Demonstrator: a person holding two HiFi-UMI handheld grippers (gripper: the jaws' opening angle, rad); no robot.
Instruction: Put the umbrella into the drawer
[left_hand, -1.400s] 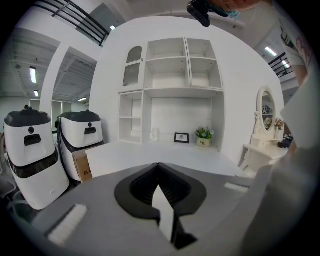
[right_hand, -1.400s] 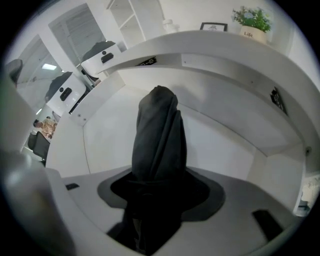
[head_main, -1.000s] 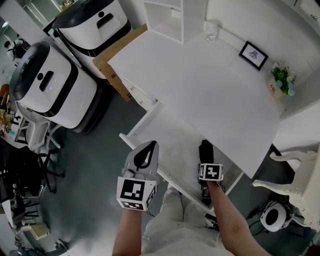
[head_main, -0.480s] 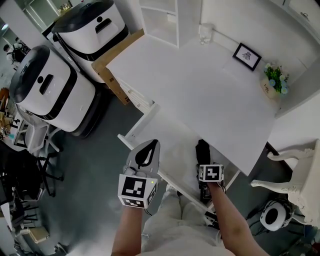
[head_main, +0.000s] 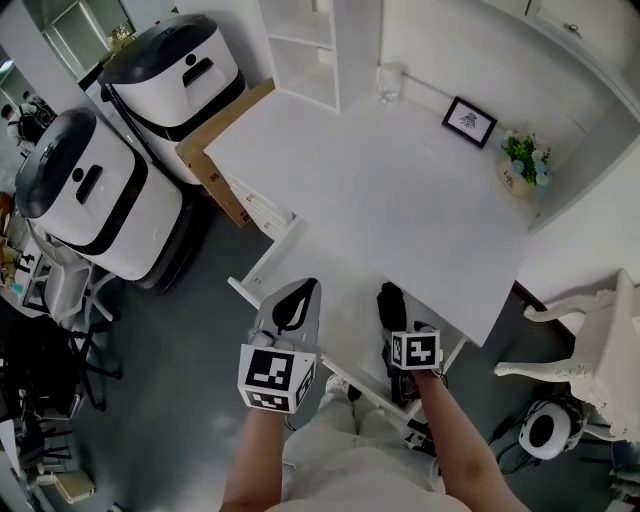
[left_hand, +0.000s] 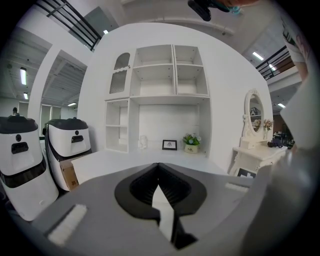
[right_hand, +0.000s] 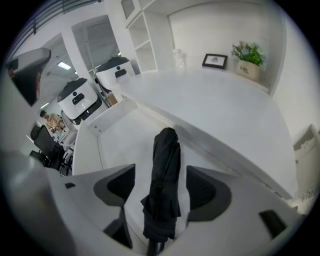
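The folded black umbrella (right_hand: 165, 175) lies in the open white drawer (head_main: 335, 275) pulled out from the desk's near side. My right gripper (right_hand: 160, 176) hangs over it, pointing steeply down. Its jaws stand wide open, with a gap on each side of the umbrella. In the head view the umbrella (head_main: 390, 305) sticks out ahead of the right gripper (head_main: 402, 338). My left gripper (head_main: 294, 296) hovers over the drawer's left part, shut and with nothing in it. In its own view the left gripper (left_hand: 159, 169) has its pads meeting at the tip.
The white desk (head_main: 400, 210) carries a framed picture (head_main: 467, 120), a potted plant (head_main: 522, 160) and a jar (head_main: 390, 82) at its far edge. Two white-and-black machines (head_main: 90, 190) and a cardboard box (head_main: 215, 150) stand to the left. A white chair (head_main: 590, 340) is on the right.
The right gripper has lifted away from the umbrella, which stays lying in the drawer. The left gripper has risen a little, still shut.
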